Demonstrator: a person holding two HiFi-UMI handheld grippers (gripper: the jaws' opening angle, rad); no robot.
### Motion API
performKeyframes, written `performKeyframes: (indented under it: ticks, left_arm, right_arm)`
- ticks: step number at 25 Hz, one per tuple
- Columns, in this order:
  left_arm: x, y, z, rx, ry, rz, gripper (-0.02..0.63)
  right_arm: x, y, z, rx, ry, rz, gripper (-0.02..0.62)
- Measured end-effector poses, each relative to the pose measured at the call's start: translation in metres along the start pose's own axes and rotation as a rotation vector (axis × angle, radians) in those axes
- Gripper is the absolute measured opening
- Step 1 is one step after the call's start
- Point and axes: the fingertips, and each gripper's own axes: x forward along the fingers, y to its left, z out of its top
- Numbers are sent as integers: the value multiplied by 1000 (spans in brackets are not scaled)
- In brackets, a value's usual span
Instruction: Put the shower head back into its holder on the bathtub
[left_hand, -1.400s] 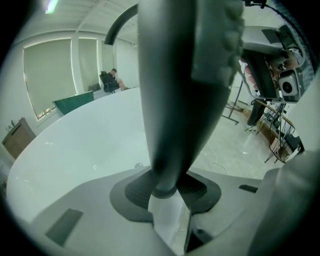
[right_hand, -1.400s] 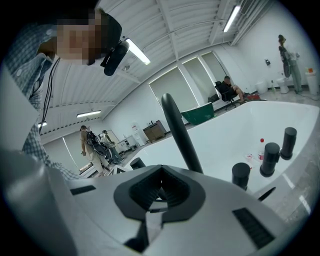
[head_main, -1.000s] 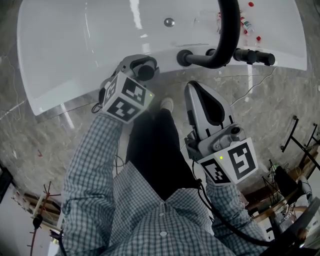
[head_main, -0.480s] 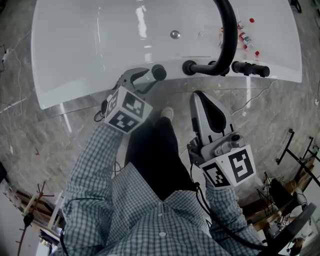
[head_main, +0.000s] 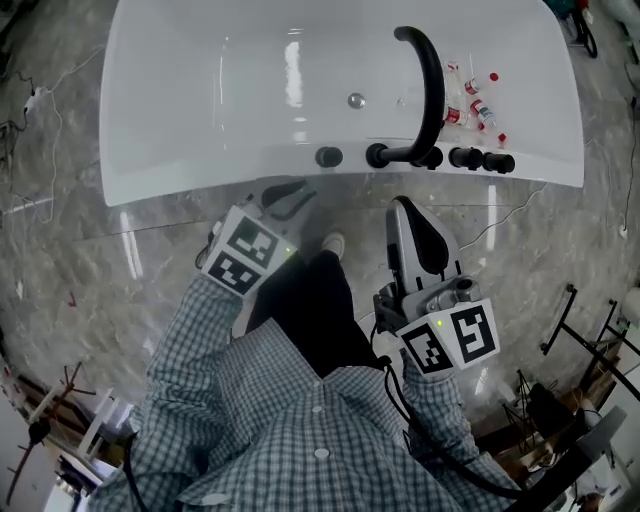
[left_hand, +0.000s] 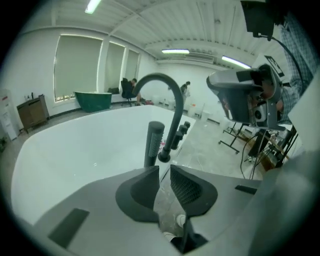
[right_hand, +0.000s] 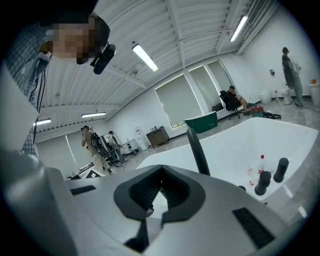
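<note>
Shower head (head_main: 328, 157) is seated in its holder on the near rim of the bathtub (head_main: 180, 110), upright, left of the black arched faucet (head_main: 432, 90). Nothing is touching it. From the left gripper view it's a dark stick (left_hand: 153, 142) standing on the rim, just beside the faucet base (left_hand: 164, 157).

Left gripper (head_main: 290, 193): empty, jaws closing. Narrow gap between the pads (left_hand: 186, 187), and only floor and the tip of a shoe show through it. It sits over the marble floor (head_main: 100, 270) just short of the tub rim, near the shower head but clear of it. Pointing down and toward the tub.

Right gripper (head_main: 403, 207): clenched on nothing. In the right gripper view the fingertips meet at the far end (right_hand: 161, 171), with no object in there. It's also off the tub, over the floor, below the faucet base in the head view.

Two black knobs (head_main: 461, 157) sit on the rim right of the faucet, also visible from the right gripper (right_hand: 262, 182). A few small red-capped bottles (head_main: 472, 95) lie inside the tub near the spout. The drain (head_main: 355, 100) is visible in the tub bottom.

Person's shoe (head_main: 334, 243) is on the floor between the two grippers. A green tub (left_hand: 93, 99) stands in the background of the left gripper view.
</note>
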Motion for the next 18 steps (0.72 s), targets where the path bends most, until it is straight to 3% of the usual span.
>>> performKeyframes:
  ticks: [4,11,18]
  left_arm:
    - [-40,-18,30,-11,-75,-42,24]
    - [-116,-31,80,21,-212,-11,11]
    - [-160,-50,110,20,-279,-13,11]
  right_arm:
    - [-15,12,22,-10,-17,-8,6]
    - [-34,50,51,-48,-35,15,8]
    - [-41,79,77,-86,-57,53,6]
